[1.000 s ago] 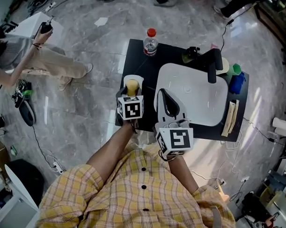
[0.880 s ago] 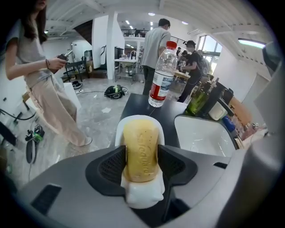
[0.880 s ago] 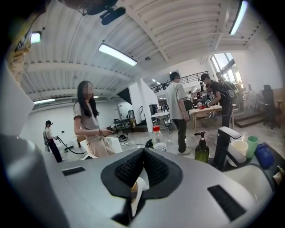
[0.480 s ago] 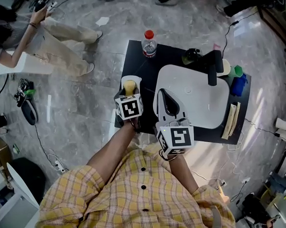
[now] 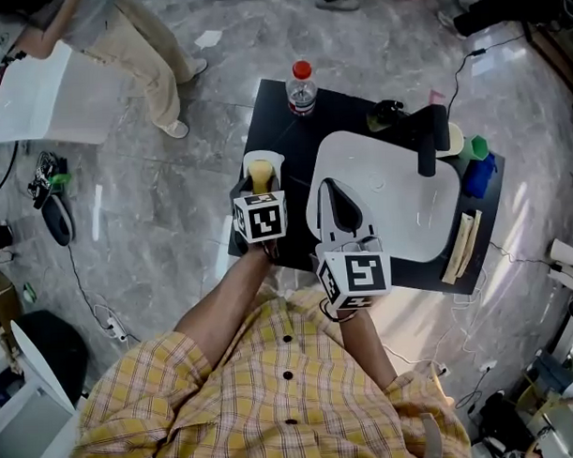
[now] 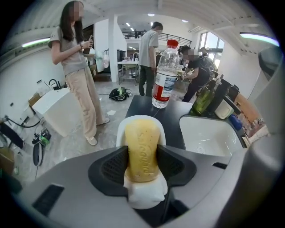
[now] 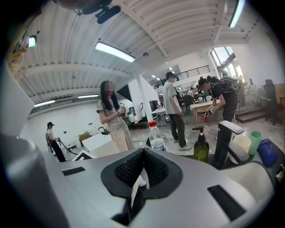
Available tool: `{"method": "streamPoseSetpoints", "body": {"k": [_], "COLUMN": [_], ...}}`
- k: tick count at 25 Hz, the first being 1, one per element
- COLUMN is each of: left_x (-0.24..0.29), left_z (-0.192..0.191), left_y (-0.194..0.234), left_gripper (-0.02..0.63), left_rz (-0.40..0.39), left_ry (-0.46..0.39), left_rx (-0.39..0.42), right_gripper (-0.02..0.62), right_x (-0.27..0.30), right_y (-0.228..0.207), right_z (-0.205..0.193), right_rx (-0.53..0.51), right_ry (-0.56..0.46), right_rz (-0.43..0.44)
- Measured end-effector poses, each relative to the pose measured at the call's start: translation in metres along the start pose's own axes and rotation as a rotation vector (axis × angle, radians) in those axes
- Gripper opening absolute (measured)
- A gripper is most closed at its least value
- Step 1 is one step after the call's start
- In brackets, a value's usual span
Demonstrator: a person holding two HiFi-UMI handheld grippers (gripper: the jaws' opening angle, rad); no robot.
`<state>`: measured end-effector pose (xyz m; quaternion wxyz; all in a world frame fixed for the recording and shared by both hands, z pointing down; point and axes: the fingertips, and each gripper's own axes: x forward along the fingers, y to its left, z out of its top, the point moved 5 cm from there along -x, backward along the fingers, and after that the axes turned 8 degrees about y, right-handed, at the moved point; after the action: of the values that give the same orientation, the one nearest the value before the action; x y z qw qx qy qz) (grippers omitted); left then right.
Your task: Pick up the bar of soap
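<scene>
As my left gripper closes on the bar of soap left of the sink, my right gripper hangs shut over its edge.

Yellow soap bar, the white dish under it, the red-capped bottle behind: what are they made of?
The yellow soap bar looks like solid pressed soap: matte, waxy, with embossed lettering and tiny dark specks. The white soap dish is smooth and slightly glossy, so ceramic or hard plastic; the look doesn't settle which. The red-capped water bottle seems to be thin clear plastic: see-through walls and a printed label.
</scene>
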<state>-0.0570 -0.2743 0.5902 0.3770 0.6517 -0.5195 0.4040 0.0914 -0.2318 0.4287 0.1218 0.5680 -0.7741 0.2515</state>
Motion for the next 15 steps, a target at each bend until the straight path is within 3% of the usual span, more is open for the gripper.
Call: {"method": "streamPoseSetpoints", "body": {"k": [9,15], "left_x": [-0.005,-0.019], "left_z": [-0.008,-0.008], "left_y": [-0.006,-0.009], "left_gripper": [0.204,0.199], "left_rz": [-0.02,-0.041], "left_ry": [-0.002,-0.055], "left_rx": [0.064,0.075], "right_gripper": [0.017,0.018], "right_x": [0.0,-0.002], "right_y": [0.001,0.002], "right_z": [0.002,0.002], "right_rx": [-0.015,-0.021], "right_ry": [0.0,0.002], "right_rz": [0.0,0.001]}}
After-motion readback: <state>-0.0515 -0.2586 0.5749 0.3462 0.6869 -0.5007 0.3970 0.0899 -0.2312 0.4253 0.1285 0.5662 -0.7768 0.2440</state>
